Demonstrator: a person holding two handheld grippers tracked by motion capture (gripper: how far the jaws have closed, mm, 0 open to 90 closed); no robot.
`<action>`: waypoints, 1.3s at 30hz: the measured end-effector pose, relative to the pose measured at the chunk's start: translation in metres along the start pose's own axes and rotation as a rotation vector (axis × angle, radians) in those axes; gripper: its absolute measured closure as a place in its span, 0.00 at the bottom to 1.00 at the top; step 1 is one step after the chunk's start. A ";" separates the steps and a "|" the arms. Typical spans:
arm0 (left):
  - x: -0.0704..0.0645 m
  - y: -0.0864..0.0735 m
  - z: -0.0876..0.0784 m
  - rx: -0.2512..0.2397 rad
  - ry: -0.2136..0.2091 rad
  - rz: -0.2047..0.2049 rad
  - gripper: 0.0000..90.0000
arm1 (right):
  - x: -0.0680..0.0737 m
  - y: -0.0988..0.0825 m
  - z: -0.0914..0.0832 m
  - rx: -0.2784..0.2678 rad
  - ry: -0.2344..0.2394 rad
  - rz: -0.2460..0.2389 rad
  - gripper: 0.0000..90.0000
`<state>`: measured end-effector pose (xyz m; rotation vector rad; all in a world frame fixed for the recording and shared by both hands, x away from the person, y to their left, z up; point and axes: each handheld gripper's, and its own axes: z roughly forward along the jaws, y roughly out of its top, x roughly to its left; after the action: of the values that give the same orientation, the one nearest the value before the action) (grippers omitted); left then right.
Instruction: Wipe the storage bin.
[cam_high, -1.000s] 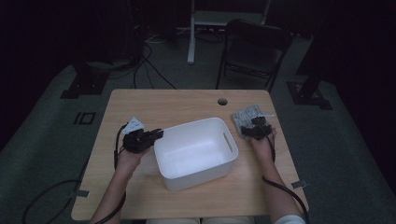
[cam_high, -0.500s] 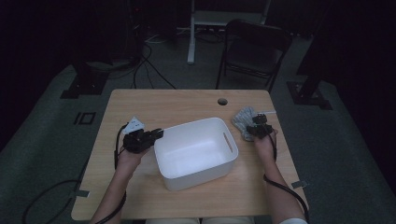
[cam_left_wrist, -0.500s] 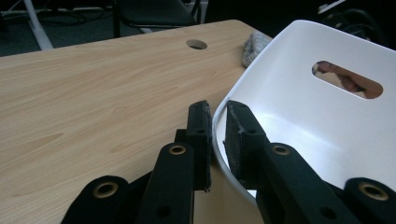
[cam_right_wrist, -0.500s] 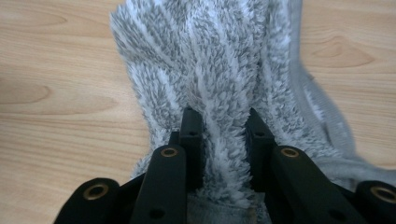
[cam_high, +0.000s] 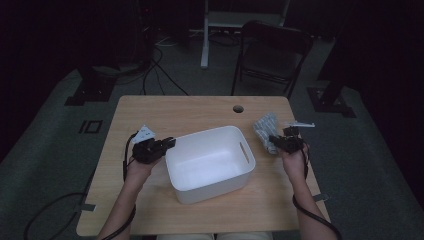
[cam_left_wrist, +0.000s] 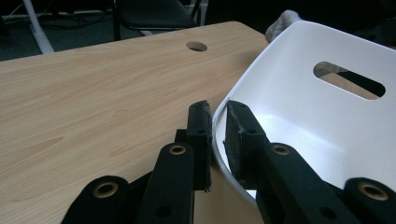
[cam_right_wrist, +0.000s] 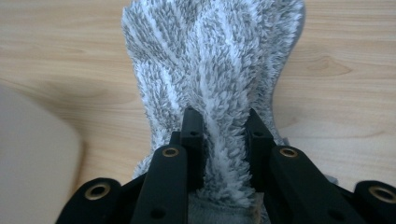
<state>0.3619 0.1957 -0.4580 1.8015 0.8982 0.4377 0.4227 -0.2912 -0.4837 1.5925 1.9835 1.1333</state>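
A: High view first. Left tool (cam_high: 169, 143) sits at the near-left rim of the white bin (cam_high: 210, 162), mid-bench (cam_high: 175, 112). No shift there against the earlier frames.

B: And the right side?

A: Right tool (cam_high: 274, 141) is at the grey fuzzy cloth (cam_high: 265, 129), on the bench just right of the bin. A second back the cloth lies flat and spread; now it looks bunched and drawn in toward the tool. The hand has come a little nearer the person, too.

B: Left gripper view?

A: Jaws narrow, pinched on the bin's rim (cam_left_wrist: 217, 126), one pad outside the wall, one inside. The handle slot (cam_left_wrist: 349, 79) shows on the far wall. Bin looks empty.

B: Right gripper view?

A: Jaws have just been closing. A ridge of cloth (cam_right_wrist: 219, 140) stands pinched between them, pile squeezed up between the pads. Rest of the cloth (cam_right_wrist: 210, 51) drapes ahead over the wood. A pale corner of the bin (cam_right_wrist: 32, 168) sits at the lower left.

B: Meaning?

A: My read: the grab is made, left tool steadies the bin, and the cloth is ready to be lifted over the rim and dropped in. The grip takes only a fold, so it may trail or slip.
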 end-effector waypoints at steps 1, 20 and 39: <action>0.000 0.000 0.000 -0.001 -0.001 0.000 0.89 | 0.001 -0.001 -0.005 -0.009 0.000 0.001 0.84; 0.002 0.000 0.003 -0.013 -0.012 0.007 0.89 | 0.051 -0.022 -0.101 -0.154 0.211 -0.074 0.83; 0.002 0.000 0.005 -0.023 -0.004 0.024 0.89 | 0.077 -0.051 -0.093 -0.103 0.284 -0.097 0.83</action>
<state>0.3664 0.1939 -0.4597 1.7933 0.8663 0.4570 0.3016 -0.2553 -0.4499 1.3299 2.1102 1.4646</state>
